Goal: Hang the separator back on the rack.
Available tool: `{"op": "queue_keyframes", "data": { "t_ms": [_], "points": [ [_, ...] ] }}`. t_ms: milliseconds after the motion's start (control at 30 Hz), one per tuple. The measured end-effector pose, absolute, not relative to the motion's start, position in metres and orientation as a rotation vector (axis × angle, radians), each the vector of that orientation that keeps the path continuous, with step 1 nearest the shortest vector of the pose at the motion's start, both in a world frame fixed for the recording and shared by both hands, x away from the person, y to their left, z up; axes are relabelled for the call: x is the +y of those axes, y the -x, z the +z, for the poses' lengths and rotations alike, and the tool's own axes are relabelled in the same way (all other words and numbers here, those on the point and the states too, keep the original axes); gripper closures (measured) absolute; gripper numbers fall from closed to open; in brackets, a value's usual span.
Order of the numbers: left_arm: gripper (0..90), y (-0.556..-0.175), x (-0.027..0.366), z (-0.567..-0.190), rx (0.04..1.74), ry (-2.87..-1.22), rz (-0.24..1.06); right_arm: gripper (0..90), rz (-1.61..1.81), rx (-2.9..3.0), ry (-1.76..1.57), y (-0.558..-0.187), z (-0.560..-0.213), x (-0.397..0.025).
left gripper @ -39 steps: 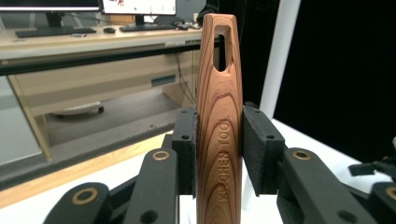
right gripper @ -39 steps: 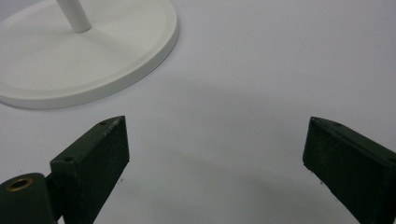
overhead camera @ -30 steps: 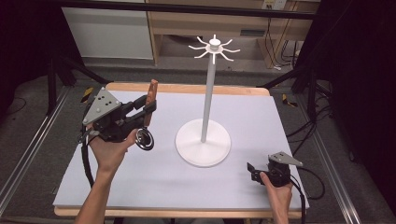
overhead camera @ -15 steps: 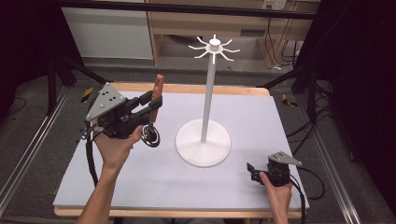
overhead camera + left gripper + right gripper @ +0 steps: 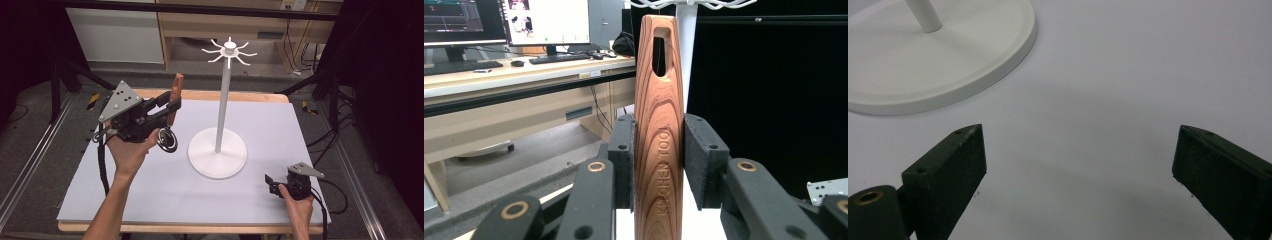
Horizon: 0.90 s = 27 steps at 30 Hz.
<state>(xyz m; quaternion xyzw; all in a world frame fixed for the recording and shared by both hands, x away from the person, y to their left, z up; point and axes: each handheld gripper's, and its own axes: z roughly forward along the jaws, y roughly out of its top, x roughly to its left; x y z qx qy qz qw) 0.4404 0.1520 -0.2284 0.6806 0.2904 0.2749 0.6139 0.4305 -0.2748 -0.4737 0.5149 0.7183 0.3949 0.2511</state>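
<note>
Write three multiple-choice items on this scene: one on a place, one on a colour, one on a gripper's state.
1. Where does the right gripper sit?
A. near the table's front right corner
B. on top of the stand
C. at the table's far left edge

2. What colour is the hook stand?
A. black
B. white
C. red

3. What state is the left gripper in?
A. wide open and empty
B. shut on a cable
C. shut on the wooden utensil handle

Answers: 1 A, the high view shows it low by that corner. 2 B, base, pole and hooks are all white. 3 C, the left gripper view shows both pads pressed against the handle.
</note>
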Motion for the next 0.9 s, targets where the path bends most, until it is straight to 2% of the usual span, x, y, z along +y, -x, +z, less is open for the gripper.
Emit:
{"op": "queue_keyframes", "data": {
  "t_ms": [900],
  "points": [
    [67.4,-0.45,0.121,-0.204,0.615,-1.562,0.642,7.6,1.083,1.951,-1.406,-0.432,-0.474,-0.276]
  ]
}}
